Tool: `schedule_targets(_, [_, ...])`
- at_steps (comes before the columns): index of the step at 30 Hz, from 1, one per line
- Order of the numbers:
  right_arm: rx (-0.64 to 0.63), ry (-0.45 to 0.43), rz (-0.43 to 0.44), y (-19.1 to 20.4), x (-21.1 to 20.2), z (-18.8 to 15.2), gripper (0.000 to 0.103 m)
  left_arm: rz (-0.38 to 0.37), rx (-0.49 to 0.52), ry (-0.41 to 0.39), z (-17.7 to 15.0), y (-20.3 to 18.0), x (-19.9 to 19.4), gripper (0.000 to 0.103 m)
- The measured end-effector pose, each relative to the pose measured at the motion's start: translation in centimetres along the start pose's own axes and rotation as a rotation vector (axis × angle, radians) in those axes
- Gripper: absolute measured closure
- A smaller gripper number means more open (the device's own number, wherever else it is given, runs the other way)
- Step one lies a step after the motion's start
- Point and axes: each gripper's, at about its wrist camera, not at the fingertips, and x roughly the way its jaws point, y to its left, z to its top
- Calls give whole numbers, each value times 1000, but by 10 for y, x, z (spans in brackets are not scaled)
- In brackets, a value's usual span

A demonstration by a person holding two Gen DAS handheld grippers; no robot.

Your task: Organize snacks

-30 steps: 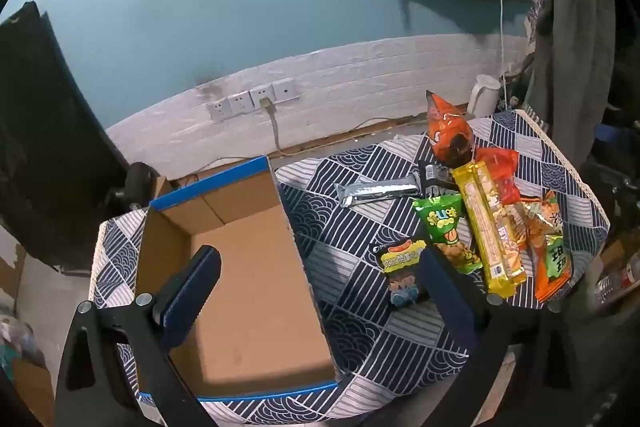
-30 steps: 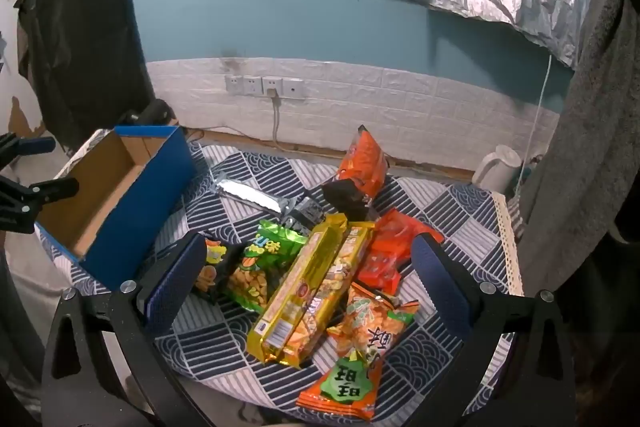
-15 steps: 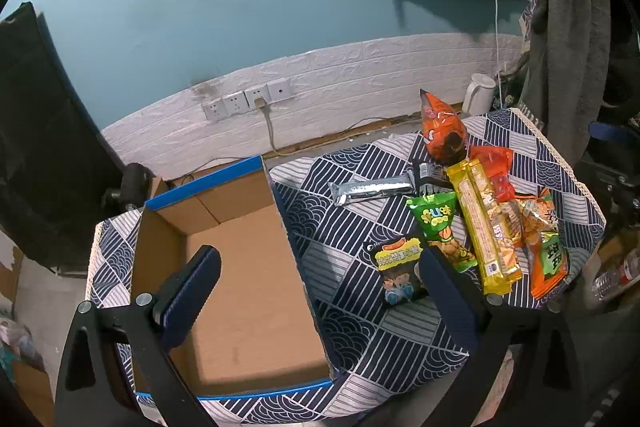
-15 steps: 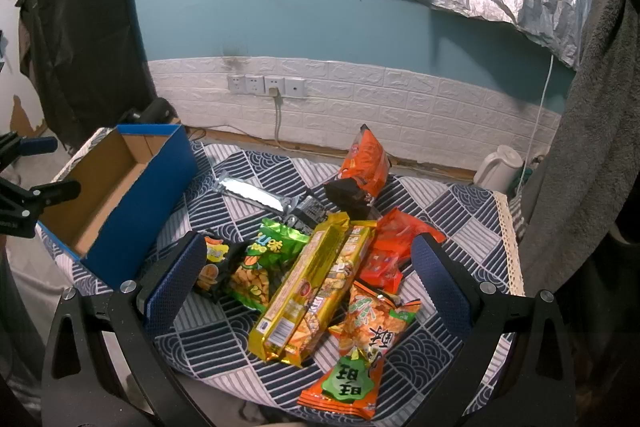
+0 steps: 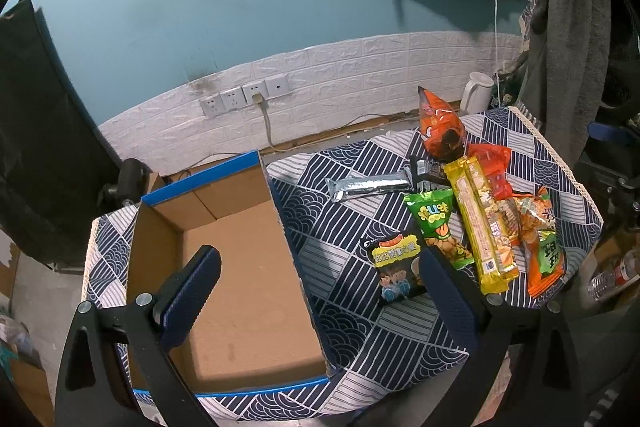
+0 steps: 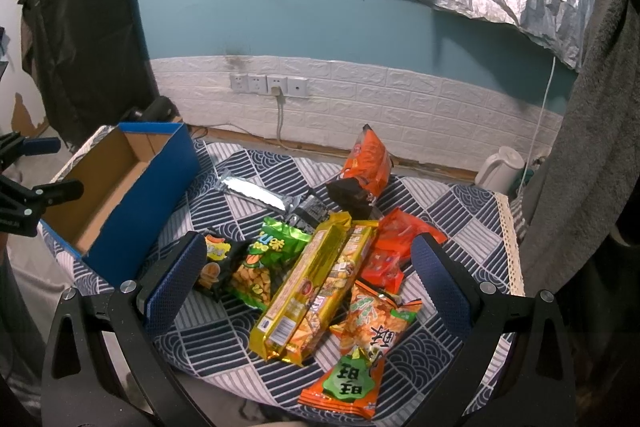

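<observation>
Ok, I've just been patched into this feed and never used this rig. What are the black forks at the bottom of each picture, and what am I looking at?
No robot arm here: a person holds one two-finger tool in each hand, with a fisheye camera looking along its fingers. The forks are those fingers. One picture is from the left tool, hovering over the empty cardboard box. The other is from the right tool, above the snack packets: a long yellow pack, a green bag, orange bags and a silver bar, all lying on the patterned tablecloth. Both tools are open and hold nothing.
</observation>
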Motion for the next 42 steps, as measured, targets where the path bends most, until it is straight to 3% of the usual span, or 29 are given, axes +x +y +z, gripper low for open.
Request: schedule_targets(42, [-4, -2, -3, 0, -2, 1, 3, 6, 2, 27, -2, 0, 5, 3])
